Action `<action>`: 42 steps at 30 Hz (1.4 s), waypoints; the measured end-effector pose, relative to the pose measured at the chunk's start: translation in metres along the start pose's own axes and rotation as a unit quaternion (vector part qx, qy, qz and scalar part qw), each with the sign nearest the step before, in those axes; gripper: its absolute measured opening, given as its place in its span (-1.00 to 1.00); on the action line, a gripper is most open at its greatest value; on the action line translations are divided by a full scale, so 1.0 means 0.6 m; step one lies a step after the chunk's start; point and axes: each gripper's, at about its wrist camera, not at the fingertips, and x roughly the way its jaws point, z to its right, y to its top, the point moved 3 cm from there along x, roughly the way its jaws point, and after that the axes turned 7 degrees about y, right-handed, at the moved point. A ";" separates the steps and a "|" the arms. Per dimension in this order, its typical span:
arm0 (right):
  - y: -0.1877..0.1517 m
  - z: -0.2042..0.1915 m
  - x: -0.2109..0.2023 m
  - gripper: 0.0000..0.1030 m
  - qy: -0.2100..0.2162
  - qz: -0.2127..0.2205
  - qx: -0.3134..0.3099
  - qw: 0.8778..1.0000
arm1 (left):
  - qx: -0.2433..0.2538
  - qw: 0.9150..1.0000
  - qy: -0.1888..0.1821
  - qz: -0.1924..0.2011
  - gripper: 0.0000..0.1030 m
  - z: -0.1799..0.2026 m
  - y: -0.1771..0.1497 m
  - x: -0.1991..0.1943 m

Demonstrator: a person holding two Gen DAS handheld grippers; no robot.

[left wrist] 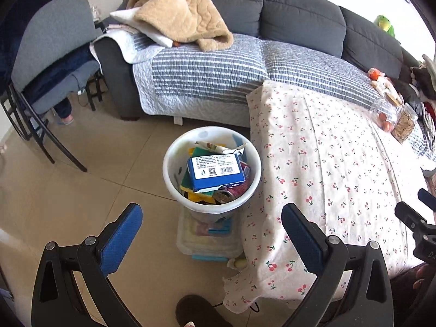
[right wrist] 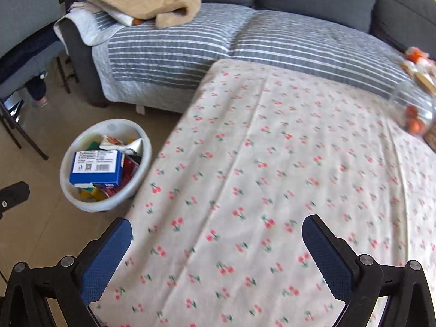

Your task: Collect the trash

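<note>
Trash bin (left wrist: 174,174), full; lower contents hidden under blue box (left wrist: 215,170).

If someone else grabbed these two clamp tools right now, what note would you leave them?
Left gripper: open, empty, above the floor near the bin.
Right gripper: open, empty, over the cherry-print tablecloth.
White bin: on the floor beside the table, holding a blue box, a drink can and wrappers.
Done: that trash is in the bin.
Left: the cloth shows no loose trash nearby. The jar and snacks at the far edge may not be rubbish; check first.
</note>
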 end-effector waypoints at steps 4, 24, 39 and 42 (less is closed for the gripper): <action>-0.053 0.038 -0.085 0.99 -0.050 0.045 0.034 0.997 | 0.009 1.000 0.001 0.016 1.00 0.033 -0.036 -0.038; -0.128 0.078 -0.132 0.99 -0.115 0.100 0.083 0.985 | 0.033 0.999 -0.017 0.027 1.00 0.088 -0.085 -0.049; -0.128 0.080 -0.136 0.99 -0.123 0.105 0.088 0.983 | 0.033 0.999 -0.019 0.027 1.00 0.090 -0.086 -0.049; -0.129 0.081 -0.137 0.99 -0.122 0.106 0.090 0.983 | 0.033 0.999 -0.019 0.026 1.00 0.090 -0.085 -0.049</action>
